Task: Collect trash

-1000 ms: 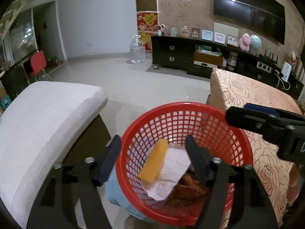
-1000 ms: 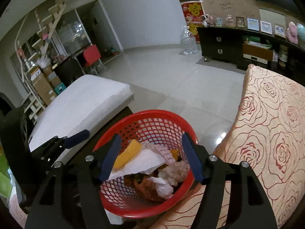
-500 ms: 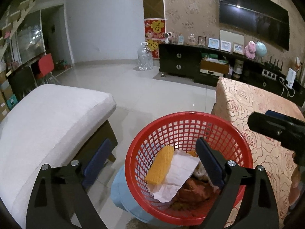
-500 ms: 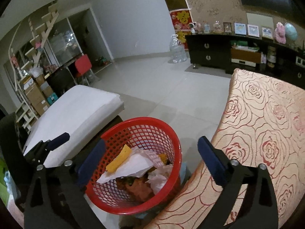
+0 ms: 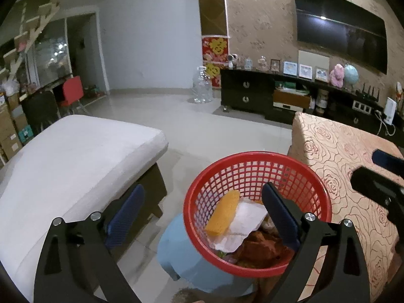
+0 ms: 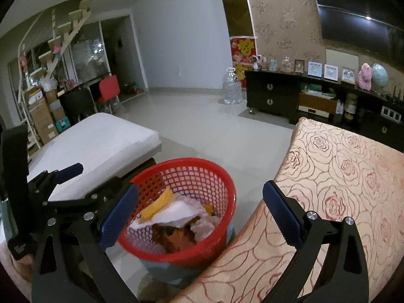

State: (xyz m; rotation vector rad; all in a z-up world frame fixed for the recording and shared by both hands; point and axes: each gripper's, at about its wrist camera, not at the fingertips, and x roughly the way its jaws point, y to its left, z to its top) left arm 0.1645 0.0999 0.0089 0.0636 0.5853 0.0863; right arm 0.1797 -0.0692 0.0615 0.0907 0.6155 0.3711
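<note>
Left wrist view: trash basket between a white cushion and a rose-patterned cloth.

Largest were the white cushion (image 5: 75, 156) at left and the rose-patterned cloth (image 5: 348, 166) at right; between them, on a blue stool (image 5: 181, 255), stood the red basket (image 5: 252, 159) — holding white paper (image 5: 248, 214), a yellow piece (image 5: 223, 212) and brown scraps. Left tongs (image 5: 202, 216) had just been opening, jaws wide, gripping nothing; right tongs (image 6: 199, 216) likewise — spread, released, empty.
</note>
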